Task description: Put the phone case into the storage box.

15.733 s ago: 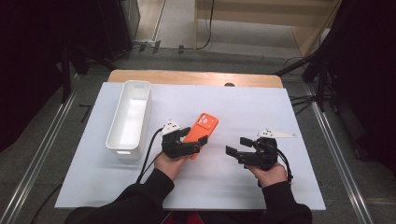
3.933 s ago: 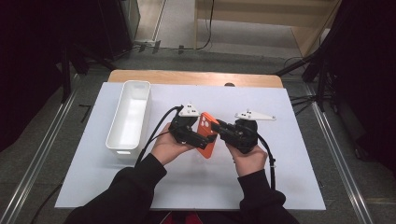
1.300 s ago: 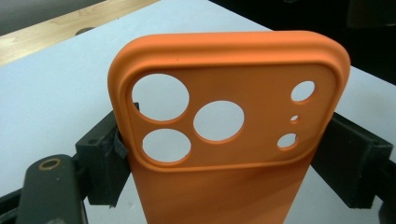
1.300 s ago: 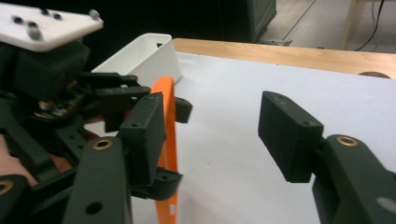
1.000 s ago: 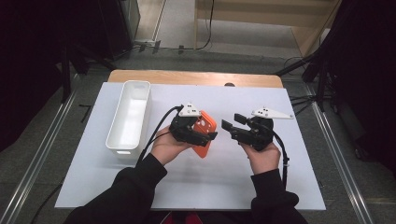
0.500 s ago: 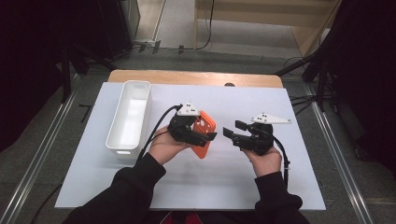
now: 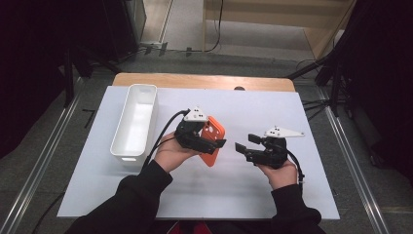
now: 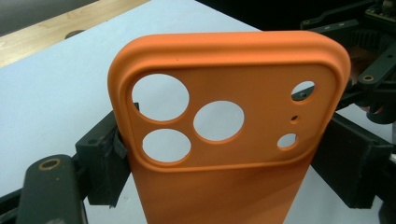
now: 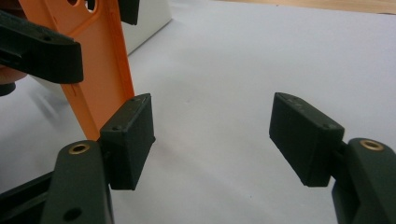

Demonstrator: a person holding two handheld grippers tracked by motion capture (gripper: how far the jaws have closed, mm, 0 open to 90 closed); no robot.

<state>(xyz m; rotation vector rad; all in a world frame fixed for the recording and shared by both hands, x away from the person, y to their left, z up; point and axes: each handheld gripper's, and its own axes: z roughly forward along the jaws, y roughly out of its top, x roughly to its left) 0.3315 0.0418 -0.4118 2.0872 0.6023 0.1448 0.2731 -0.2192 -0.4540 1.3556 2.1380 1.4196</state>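
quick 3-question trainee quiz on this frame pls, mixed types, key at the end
1. True or false: the right gripper is shut on the orange phone case.
2. Which gripper holds the case? A) left B) right C) both
3. Fill in: the white bin lies on the person's ____ side of the table.

Key:
1. False. Its jaws stand open with bare table between them, as the right gripper view shows.
2. A. The left gripper clamps the case across its sides, below the camera cutouts.
3. Left.
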